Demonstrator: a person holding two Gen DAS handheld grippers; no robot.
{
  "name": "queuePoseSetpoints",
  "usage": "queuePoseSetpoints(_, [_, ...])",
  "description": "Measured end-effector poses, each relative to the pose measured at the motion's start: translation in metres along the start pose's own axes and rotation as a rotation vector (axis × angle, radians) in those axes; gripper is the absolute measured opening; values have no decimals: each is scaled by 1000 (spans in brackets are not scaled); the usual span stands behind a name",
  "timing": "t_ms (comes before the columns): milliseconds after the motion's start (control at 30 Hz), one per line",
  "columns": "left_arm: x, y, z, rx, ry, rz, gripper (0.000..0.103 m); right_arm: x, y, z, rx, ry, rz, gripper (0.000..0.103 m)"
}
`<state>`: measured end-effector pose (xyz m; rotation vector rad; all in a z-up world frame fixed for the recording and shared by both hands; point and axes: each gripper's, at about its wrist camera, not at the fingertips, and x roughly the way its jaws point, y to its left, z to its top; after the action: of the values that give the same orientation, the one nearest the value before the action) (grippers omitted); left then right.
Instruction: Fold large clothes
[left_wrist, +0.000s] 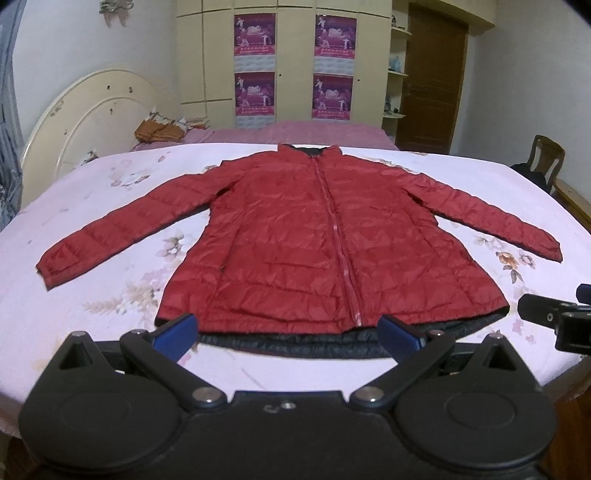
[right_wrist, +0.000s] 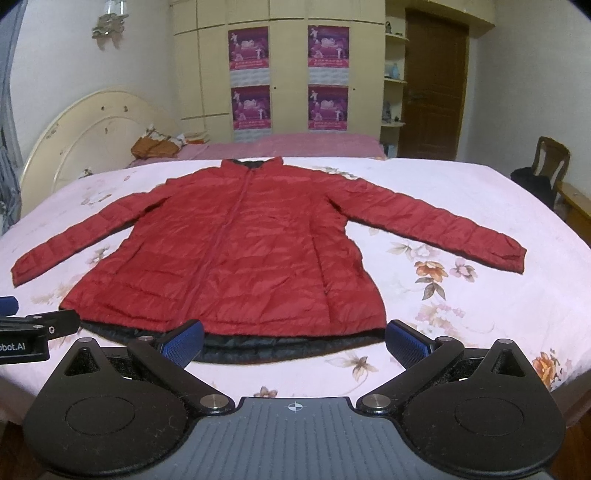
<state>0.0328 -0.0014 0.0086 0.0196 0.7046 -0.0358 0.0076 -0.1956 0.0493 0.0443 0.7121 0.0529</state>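
A red quilted jacket (left_wrist: 295, 236) lies flat and zipped on the bed, front up, collar away from me, both sleeves spread outwards. Its dark lining shows along the near hem (left_wrist: 295, 341). The right wrist view has the same jacket (right_wrist: 236, 251) lying left of centre. My left gripper (left_wrist: 288, 336) stands open just short of the hem, blue pads wide apart, nothing between them. My right gripper (right_wrist: 293, 341) is open too, near the hem's right part, and empty. Each gripper shows at the edge of the other's view: the right gripper (left_wrist: 554, 321) and the left gripper (right_wrist: 33, 328).
The bed has a pale pink floral sheet (left_wrist: 110, 295) and a cream headboard (left_wrist: 85, 114) at the left. An orange bundle (left_wrist: 159, 129) sits at the far end. Behind stand a poster-covered wardrobe (left_wrist: 291, 62), a brown door (left_wrist: 432, 77) and a wooden chair (left_wrist: 546, 158).
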Motion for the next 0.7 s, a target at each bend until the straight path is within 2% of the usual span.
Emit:
queuePoseSetpoints(400, [43, 1, 32, 30, 7, -63, 103, 38, -4, 32, 31, -11, -60, 103])
queuePoseSetpoints(700, [88, 8, 63, 45, 20, -100, 103, 86, -7, 61, 59, -5, -98, 103])
